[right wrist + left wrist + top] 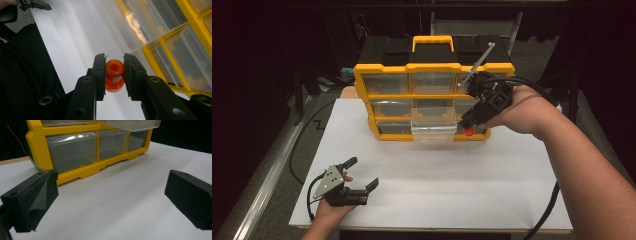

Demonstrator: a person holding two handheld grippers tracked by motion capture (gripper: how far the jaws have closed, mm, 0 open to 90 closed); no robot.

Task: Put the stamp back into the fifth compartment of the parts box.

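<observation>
From the high view we see a yellow organizer standing at the far side of the white bench, its clear drawers in three rows. One middle drawer is pulled out toward us. Our right tongs hang in front of the cabinet's lower right corner, just right of that open drawer, and a small spot of red shows at their tip.

The right gripper view tells us what that spot is: an orange-red spool-shaped piece with a hole through its top, clamped between the two black jaws of the right tongs. The jaws are closed down to the width of the piece and press it from both sides. Beyond it we look along the bench surface and across the clear drawers.

Our left tongs rest low near the front left corner of the bench, well apart from the cabinet. The left gripper view shows these left tongs spread wide, with bare bench between the foam-faced jaws and nothing gripped. It also shows the cabinet's bottom row of drawers from close and low, which the high view renders only small.
</observation>
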